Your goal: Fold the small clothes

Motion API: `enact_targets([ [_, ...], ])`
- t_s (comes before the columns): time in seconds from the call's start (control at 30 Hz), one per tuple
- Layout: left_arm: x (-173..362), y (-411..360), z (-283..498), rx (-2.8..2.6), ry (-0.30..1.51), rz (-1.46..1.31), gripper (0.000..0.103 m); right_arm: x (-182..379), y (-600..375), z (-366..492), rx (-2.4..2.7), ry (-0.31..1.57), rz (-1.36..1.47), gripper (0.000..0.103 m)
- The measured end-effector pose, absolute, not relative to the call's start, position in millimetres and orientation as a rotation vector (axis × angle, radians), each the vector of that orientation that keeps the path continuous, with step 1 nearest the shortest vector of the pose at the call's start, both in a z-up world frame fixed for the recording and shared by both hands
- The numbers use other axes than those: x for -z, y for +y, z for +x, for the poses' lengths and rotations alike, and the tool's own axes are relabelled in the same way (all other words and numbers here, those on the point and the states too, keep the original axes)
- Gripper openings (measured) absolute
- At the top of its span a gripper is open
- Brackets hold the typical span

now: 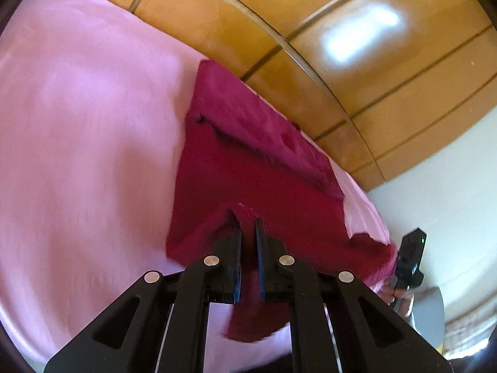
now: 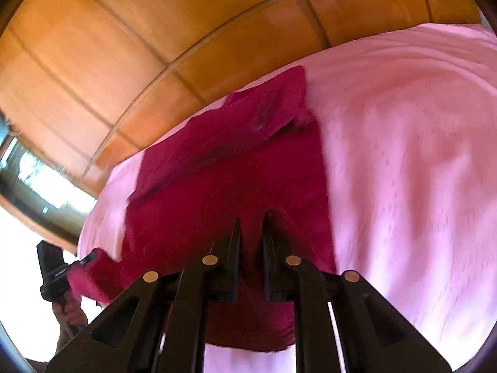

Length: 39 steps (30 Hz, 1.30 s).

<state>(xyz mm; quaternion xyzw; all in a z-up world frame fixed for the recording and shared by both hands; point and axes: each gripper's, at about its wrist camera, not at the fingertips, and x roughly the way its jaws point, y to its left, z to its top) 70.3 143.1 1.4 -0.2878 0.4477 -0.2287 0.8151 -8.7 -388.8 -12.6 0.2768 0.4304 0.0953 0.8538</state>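
Clearly the garment (image 1: 248, 155), a dark red piece, lies spread on a pink sheet (image 1: 77, 124), its far part folded into a flat band, its near edge lifted off the sheet by both claws.

Left claw (image 1: 247, 217): the jaws stand nearly together, a narrow gap between them filled with red cloth; it has the garment's near edge pinched, and a flap hangs down below the fingers. Right claw (image 2: 252, 217): the same, jaws close-set with cloth bunched between them, gripping the near edge at its other corner; cloth sags beneath it too.

From the left claw the garment stretches forward and to the right; the right claw (image 1: 410, 261) shows at the far right, black, at the cloth's corner, with part of a hand under it. From the right claw the left claw (image 2: 52, 270) shows at the far left, at the opposite corner, a hand below it as well.

Beyond the garment, past the sheet's far edge, stands a wall of glossy wooden panels (image 1: 341, 46). Both views are blurred.
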Motion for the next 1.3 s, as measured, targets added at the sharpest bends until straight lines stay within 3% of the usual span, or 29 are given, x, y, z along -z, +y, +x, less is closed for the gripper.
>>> enact_targets([
  [0.23, -3, 133, 136, 0.417, 0.957, -0.640, 0.007, 13, -404, 22, -0.159, 0.895, 0.618, 0.013],
  [0.3, 0, 136, 149, 0.378, 0.965, -0.680, 0.021, 12, -408, 26, -0.163, 0.879, 0.653, 0.046],
  [0.33, 1, 142, 151, 0.365, 0.967, -0.707, 0.046, 7, -413, 22, -0.152, 0.846, 0.672, 0.076],
  [0.37, 2, 147, 154, 0.347, 0.956, -0.742, 0.064, 2, -419, 17, -0.153, 0.810, 0.692, 0.079],
  [0.53, 8, 173, 134, 0.302, 0.910, -0.754, 0.065, -10, -438, -2, -0.165, 0.743, 0.758, 0.086],
  [0.7, 25, 170, 105, 0.365, 0.966, -0.627, 0.065, 4, -433, -30, -0.153, 0.800, 0.696, 0.085],
  [0.83, 38, 150, 83, 0.429, 0.990, -0.560, 0.065, 28, -406, -31, -0.151, 0.884, 0.608, 0.070],
  [0.9, 39, 138, 82, 0.435, 0.983, -0.533, 0.051, 34, -396, -27, -0.148, 0.891, 0.595, 0.057],
  [0.93, 39, 133, 83, 0.457, 0.998, -0.529, 0.032, 35, -394, -24, -0.145, 0.891, 0.590, 0.048],
  [0.97, 38, 129, 85, 0.447, 1.005, -0.512, 0.023, 35, -392, -22, -0.135, 0.893, 0.579, 0.038],
  [1.07, 32, 124, 81, 0.434, 0.995, -0.481, 0.017, 30, -391, -21, -0.137, 0.893, 0.559, 0.024],
  [1.3, 26, 142, 52, 0.471, 0.984, -0.503, 0.013, 8, -389, -61, -0.191, 0.885, 0.524, 0.020],
])
